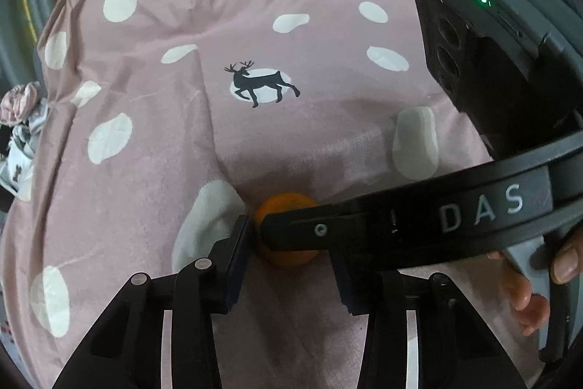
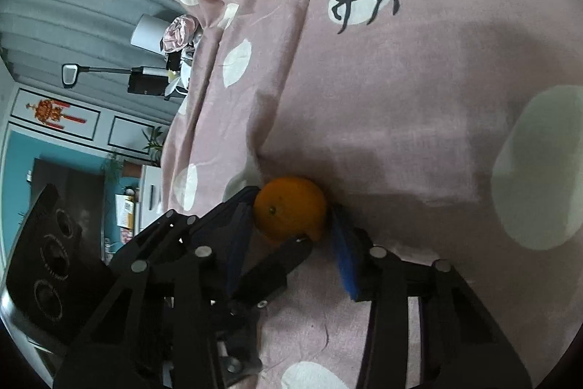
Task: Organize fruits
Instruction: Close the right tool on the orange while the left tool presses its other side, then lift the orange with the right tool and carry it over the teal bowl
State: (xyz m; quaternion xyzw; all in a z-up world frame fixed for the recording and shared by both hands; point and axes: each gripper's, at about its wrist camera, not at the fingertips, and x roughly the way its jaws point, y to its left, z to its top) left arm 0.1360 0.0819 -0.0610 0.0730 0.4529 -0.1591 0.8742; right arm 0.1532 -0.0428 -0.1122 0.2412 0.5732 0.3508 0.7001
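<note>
One orange (image 1: 288,206) lies on the pink dotted bedsheet (image 1: 153,152). In the left wrist view my left gripper (image 1: 288,265) is open, its two fingers either side of the orange, and the right gripper's black arm crosses in front of the fruit. In the right wrist view the orange (image 2: 289,206) sits between the right gripper's (image 2: 291,228) fingers. The blue right pad (image 2: 344,254) stands close to it with a thin gap. The left gripper's fingers overlap there, so contact is unclear.
The sheet carries white dots and a black deer print (image 1: 260,84). The bed's edge drops off at the left in the right wrist view, with a lamp (image 2: 147,31), clutter and furniture beyond. A hand (image 1: 528,290) holds the right gripper.
</note>
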